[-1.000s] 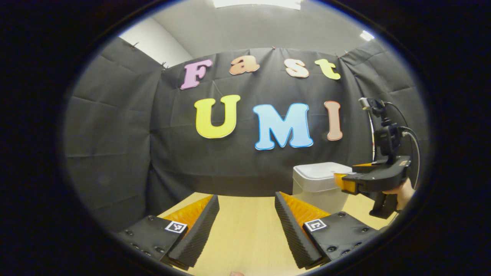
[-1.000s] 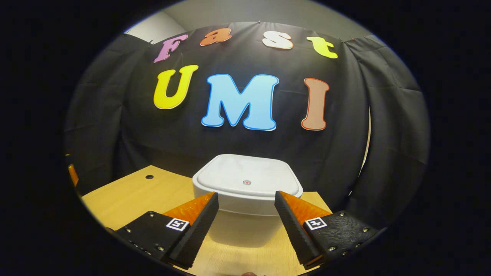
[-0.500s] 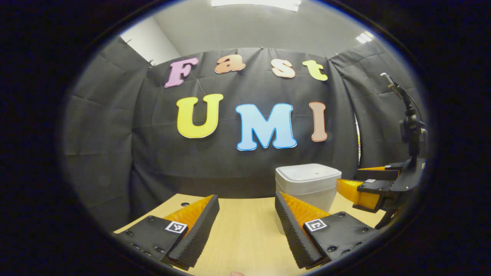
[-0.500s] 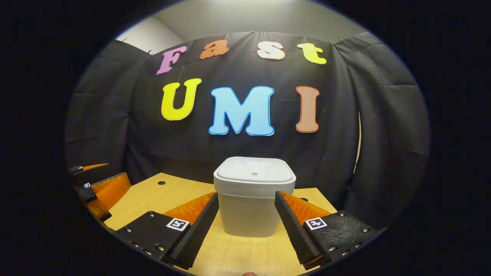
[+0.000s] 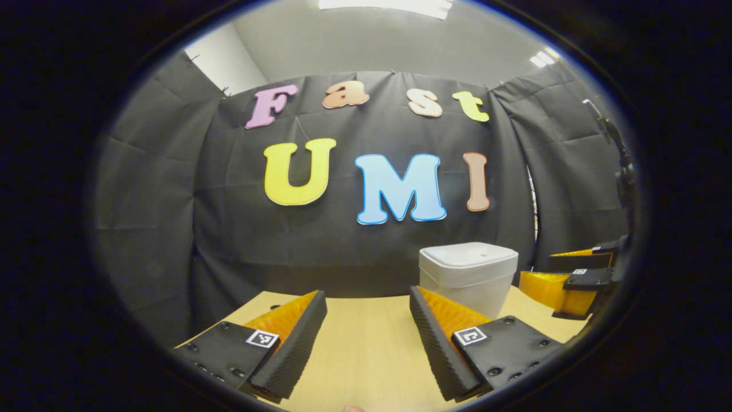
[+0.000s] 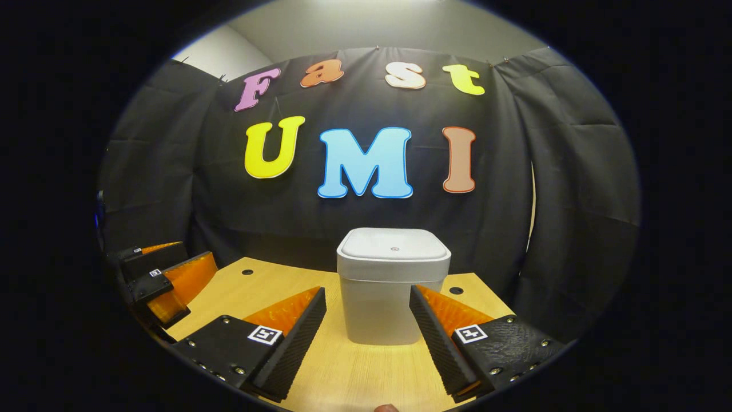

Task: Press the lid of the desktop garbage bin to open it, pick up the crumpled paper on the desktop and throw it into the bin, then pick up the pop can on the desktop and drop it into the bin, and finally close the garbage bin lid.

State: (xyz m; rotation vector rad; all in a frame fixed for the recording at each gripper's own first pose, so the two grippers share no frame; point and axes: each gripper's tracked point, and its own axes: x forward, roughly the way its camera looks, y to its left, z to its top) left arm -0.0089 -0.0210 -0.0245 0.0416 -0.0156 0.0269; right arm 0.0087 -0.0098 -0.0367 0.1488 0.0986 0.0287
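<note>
The white garbage bin (image 6: 392, 297) stands on the wooden desktop (image 6: 269, 292) near the back wall, its lid (image 6: 392, 249) down flat. My right gripper (image 6: 366, 337) is open and empty, held back from the bin and level with its body. The bin (image 5: 466, 274) sits ahead and to the right of my left gripper (image 5: 366, 337), which is open with nothing between its fingers. In the left gripper view the right gripper (image 5: 572, 280) hangs to the right of the bin. In the right gripper view the left gripper (image 6: 166, 280) hovers over the desk's left side.
The black cloth wall closes the desk off at the back and on both sides. Small round holes (image 6: 247, 272) mark the desktop near its far edge, and another hole (image 6: 456, 290) lies right of the bin.
My right gripper has drawn back from above the bin, which now looks smaller and farther off. The left gripper view has turned slightly, and the two grippers have come level.
</note>
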